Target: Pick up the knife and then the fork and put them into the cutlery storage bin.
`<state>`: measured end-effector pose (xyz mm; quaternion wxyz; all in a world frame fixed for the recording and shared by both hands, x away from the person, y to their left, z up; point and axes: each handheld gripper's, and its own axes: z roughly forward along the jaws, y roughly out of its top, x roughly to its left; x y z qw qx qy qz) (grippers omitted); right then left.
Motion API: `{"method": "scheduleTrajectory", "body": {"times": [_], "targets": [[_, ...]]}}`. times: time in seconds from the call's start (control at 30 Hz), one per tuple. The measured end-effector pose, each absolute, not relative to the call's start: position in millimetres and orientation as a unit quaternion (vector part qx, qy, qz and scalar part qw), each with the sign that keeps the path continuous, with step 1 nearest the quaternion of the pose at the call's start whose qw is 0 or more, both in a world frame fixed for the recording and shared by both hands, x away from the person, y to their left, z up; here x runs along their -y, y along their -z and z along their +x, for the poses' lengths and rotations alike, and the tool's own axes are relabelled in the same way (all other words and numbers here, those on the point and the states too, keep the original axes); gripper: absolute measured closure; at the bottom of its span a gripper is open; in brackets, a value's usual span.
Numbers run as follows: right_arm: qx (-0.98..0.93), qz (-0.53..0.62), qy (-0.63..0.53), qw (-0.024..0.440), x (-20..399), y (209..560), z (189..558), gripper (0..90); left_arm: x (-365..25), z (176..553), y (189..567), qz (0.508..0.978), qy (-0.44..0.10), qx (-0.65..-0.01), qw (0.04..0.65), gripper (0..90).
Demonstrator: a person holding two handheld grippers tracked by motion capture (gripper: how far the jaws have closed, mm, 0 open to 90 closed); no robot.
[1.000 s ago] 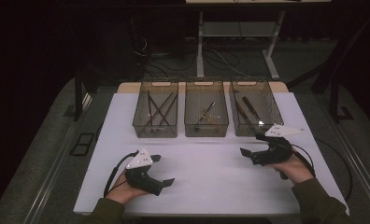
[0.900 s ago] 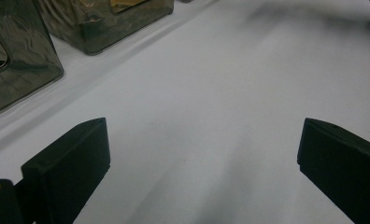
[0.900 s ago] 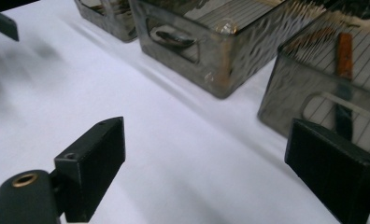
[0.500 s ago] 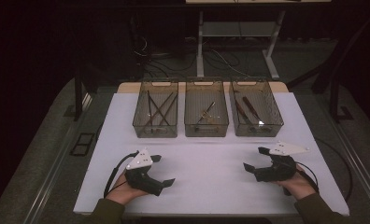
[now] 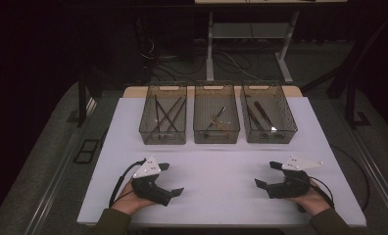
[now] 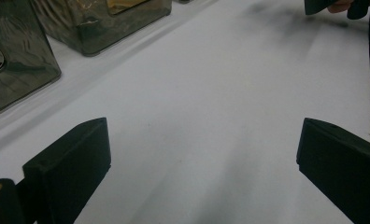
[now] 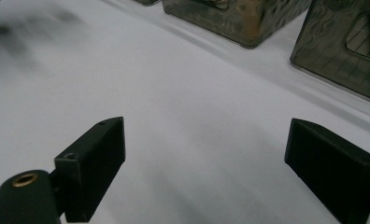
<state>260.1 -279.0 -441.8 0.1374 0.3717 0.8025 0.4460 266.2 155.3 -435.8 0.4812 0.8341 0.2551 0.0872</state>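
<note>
Three smoked see-through bins stand in a row at the back of the white mat (image 5: 221, 161). The left bin (image 5: 162, 138) holds several long dark tools (image 5: 165, 115), the middle bin (image 5: 216, 138) a thin metal tool (image 5: 215, 117), and the right bin (image 5: 271, 137) a few dark tools (image 5: 258, 113). My left gripper (image 5: 172, 178) rests low over the mat's front left, open, with nothing between its jaws (image 6: 204, 172). At the front right sits my right gripper (image 5: 264, 175), open as well, with bare mat between its jaws (image 7: 211, 172).
The mat's front edge lies just under both hands. A cable (image 5: 118, 183) loops off the left gripper. In the left gripper view the bins' walls (image 6: 15, 60) sit at the upper left and the other gripper (image 6: 332, 5) at the top right. Dark floor surrounds the table.
The right gripper has drawn back from in front of the right bin toward the mat's front edge and sunk lower, still open. The left gripper has stayed put.
</note>
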Motion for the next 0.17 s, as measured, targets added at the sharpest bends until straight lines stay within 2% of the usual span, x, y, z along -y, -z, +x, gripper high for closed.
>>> {"method": "scheduleTrajectory", "body": {"times": [0.17], "targets": [[-0.803, 0.371, -0.447, 0.137, 279.2, 441.6, 260.1, 12.2, -155.2, 265.7, 435.8, 0.834, -0.088, -0.256, 0.481, 1.9]]}}
